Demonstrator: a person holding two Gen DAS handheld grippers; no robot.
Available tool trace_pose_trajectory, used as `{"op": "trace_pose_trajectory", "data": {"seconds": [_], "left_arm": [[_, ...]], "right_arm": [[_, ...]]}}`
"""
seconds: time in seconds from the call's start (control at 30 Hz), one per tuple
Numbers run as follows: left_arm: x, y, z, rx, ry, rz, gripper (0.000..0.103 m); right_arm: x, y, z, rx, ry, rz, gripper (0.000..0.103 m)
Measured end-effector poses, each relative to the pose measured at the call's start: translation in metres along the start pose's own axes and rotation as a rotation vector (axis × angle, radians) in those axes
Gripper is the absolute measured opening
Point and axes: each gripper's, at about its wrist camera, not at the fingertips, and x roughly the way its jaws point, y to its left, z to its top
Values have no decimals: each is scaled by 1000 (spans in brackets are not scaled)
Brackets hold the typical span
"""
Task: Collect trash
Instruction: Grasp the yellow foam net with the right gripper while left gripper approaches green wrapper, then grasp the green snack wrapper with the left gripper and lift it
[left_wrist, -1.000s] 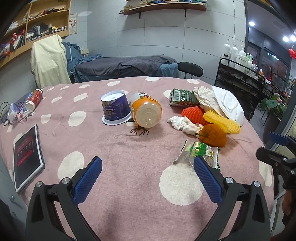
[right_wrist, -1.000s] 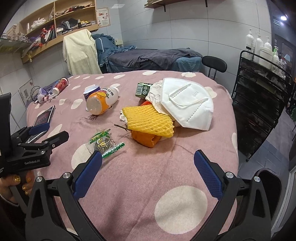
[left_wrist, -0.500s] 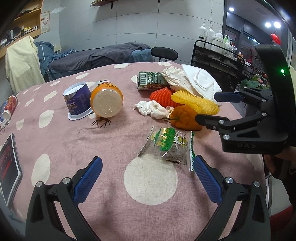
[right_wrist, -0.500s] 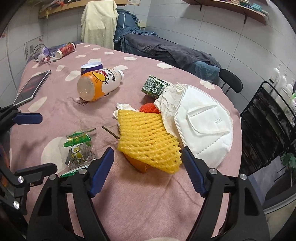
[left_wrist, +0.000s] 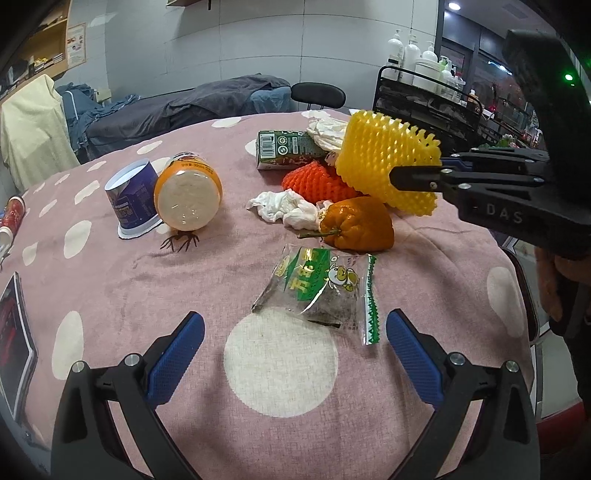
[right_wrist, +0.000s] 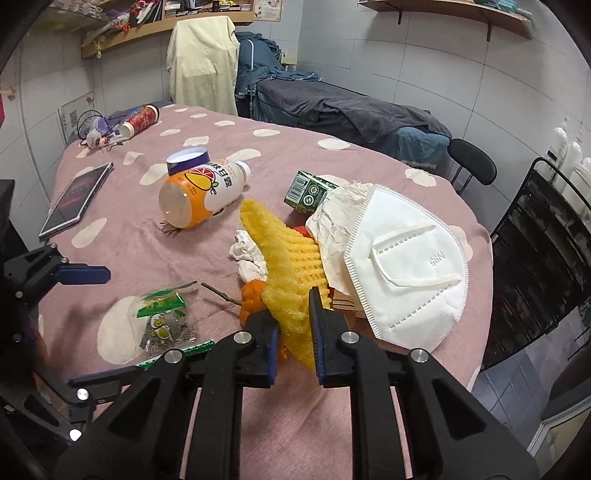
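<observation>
- My right gripper (right_wrist: 293, 328) is closing on the yellow foam net (right_wrist: 291, 254), which is pinched at its near edge between the blue pads and lifted off the orange fruit (left_wrist: 356, 225).
- My left gripper (left_wrist: 295, 354) is spread wide and empty, hovering just short of the snack wrapper (left_wrist: 321, 288), which lies flat in front of the orange fruit.
- Judgement: the net looks feather-light, soft and springy; an edge pinch should suffice, though it may flex or slip free.
- Judgement: the wrapper is thin, crinkly and slick; I would take it by a raised corner.
</observation>
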Motion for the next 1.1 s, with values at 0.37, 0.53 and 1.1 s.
{"op": "trace_pose_trajectory", "data": {"seconds": [0.37, 0.53, 1.1], "left_arm": [[18, -6, 23, 37, 35, -60, 97], [41, -7, 29, 56, 115, -66, 80], [26, -19, 22, 40, 57, -103, 38]], "right_arm": [[-47, -12, -18, 124, -66, 24, 15], [-57, -24, -30, 186, -75, 5, 15], [-71, -47, -70, 345, -130, -15, 15]]}}
